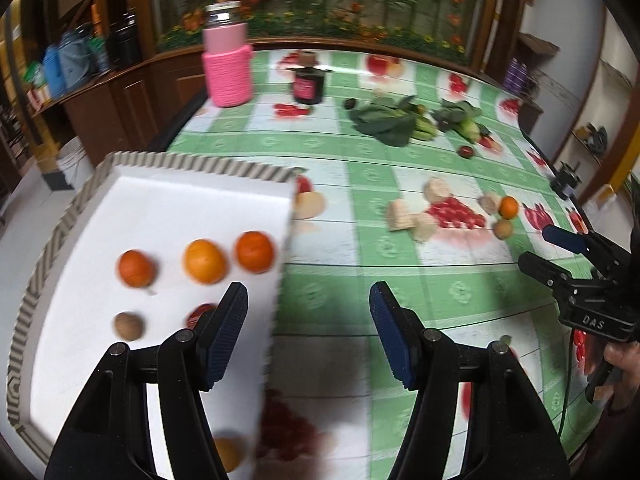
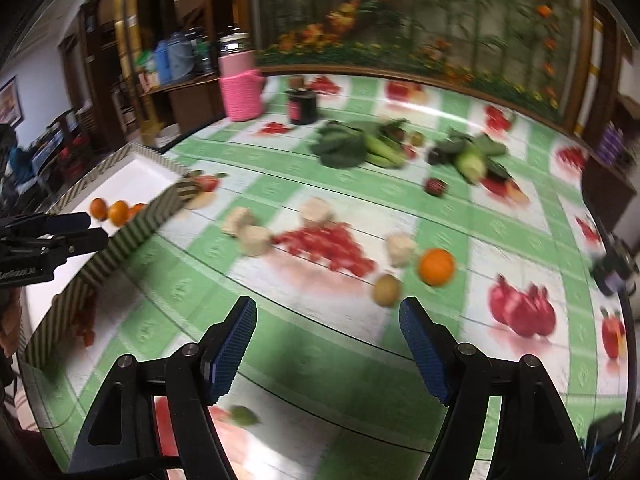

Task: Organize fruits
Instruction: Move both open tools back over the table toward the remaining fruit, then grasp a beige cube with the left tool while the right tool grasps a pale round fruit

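Three oranges (image 1: 204, 261) in the tray (image 1: 80, 200), one orange (image 2: 436, 266) near the tablecloth's right edge; four beige blocks (image 2: 256, 240), perhaps two kiwis (image 2: 387, 289).

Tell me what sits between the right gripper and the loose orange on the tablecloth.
Only bare tablecloth shows between the open right gripper and the orange; the brownish fruit lies just beside that path, close to the orange.

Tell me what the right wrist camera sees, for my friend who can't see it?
The right gripper, jaws open and empty, points at a round orange fruit and small brownish-green fruit on a green-and-white checked tablecloth. A white striped-edge tray holding oranges sits at left.
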